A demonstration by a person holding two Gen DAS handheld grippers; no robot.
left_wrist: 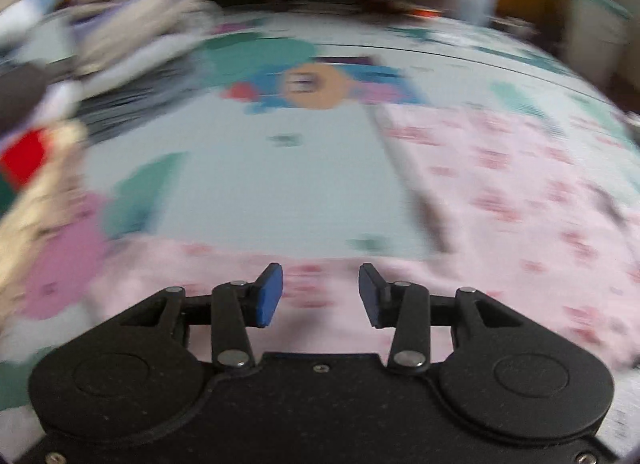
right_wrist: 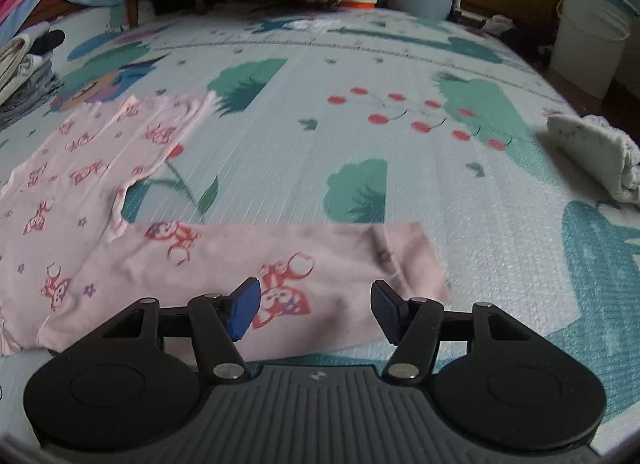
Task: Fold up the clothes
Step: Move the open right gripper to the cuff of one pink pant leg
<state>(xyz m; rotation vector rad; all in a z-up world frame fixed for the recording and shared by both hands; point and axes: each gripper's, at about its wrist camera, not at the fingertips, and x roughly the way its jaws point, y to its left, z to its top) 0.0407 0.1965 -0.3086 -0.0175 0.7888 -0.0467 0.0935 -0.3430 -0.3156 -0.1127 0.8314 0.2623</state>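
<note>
A pale pink garment (right_wrist: 80, 168) with red cartoon prints lies flat on the patterned mat (right_wrist: 360, 76). One long sleeve (right_wrist: 280, 264) stretches to the right, below my right gripper (right_wrist: 316, 310), which is open with nothing between its blue pads. The left wrist view is blurred by motion. The same pink garment (left_wrist: 500, 192) fills its right and lower parts. My left gripper (left_wrist: 320, 296) hovers over the pink cloth, open, with nothing between its pads.
A pile of folded and loose clothes (right_wrist: 24, 68) sits at the mat's left edge, blurred as clothes (left_wrist: 120, 16) in the left wrist view. A folded whitish cloth (right_wrist: 596, 156) lies at right. White buckets (right_wrist: 592, 32) and chair legs (right_wrist: 132, 4) stand beyond the mat.
</note>
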